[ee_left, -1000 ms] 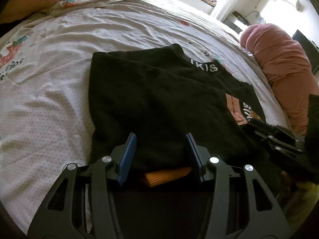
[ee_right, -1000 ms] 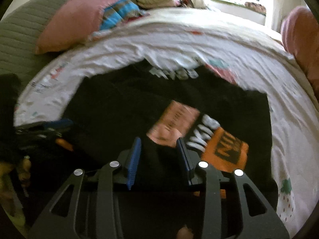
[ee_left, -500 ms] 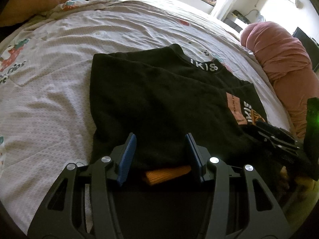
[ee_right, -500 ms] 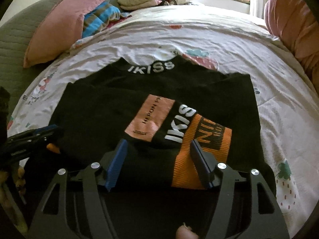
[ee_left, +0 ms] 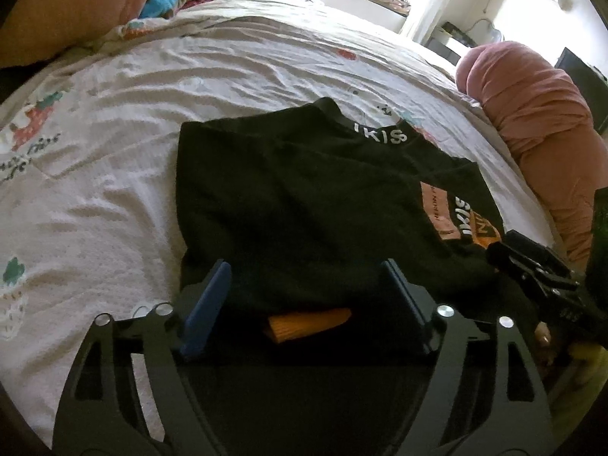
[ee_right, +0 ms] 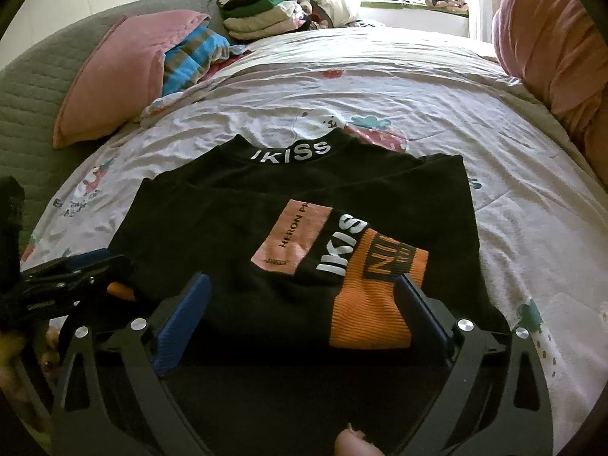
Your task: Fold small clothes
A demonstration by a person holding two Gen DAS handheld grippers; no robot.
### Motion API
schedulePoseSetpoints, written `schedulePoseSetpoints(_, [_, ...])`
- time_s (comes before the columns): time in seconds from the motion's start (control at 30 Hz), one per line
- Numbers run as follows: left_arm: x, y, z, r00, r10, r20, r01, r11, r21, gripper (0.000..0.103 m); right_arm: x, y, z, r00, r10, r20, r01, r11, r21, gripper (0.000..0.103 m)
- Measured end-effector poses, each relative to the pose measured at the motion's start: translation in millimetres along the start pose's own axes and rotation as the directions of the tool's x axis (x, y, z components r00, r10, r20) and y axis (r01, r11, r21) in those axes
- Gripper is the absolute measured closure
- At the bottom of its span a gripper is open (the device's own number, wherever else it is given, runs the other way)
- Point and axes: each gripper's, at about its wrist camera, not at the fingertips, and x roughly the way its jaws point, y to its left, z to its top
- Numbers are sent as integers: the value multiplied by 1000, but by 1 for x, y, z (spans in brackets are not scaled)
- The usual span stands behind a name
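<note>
A black IKISS shirt (ee_left: 304, 205) with pink and orange patches lies partly folded on the bed, collar away from me; it also shows in the right wrist view (ee_right: 288, 205). My left gripper (ee_left: 304, 285) is open, its fingers straddling the shirt's near left hem, where an orange cuff (ee_left: 307, 323) peeks out. My right gripper (ee_right: 304, 296) is open wide, its fingers either side of the near hem by the orange patch (ee_right: 372, 304). Each gripper shows in the other's view: the right one (ee_left: 532, 262) and the left one (ee_right: 72, 269).
The bed has a white strawberry-print cover (ee_left: 114, 152). A pink bolster (ee_left: 539, 125) lies along the right side. A pink pillow (ee_right: 114, 76), striped cloth (ee_right: 193, 53) and stacked folded clothes (ee_right: 262, 15) sit at the head.
Both grippers have opened wider over the shirt's near hem. The right gripper was narrower and moving a second ago and now holds still.
</note>
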Motion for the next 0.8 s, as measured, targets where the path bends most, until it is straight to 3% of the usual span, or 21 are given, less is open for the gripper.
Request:
schedulePoseSetpoints(0.07, [-2, 0, 0, 1000, -1, 3, 1, 1000, -5, 28, -2, -1, 0, 1000, -4, 6, 4, 1000, 2, 5])
schedulePoseSetpoints(0.2, [-5, 1, 1, 1000, 22, 21, -22, 1000, -9, 10, -4, -2, -1, 1000, -5, 11, 5, 1000, 1, 5])
schedulePoseSetpoints(0.8, [-33, -4, -3, 992, 91, 88, -91, 996, 2, 9, -27, -1, -2, 999, 1, 54, 0, 1000, -12, 5])
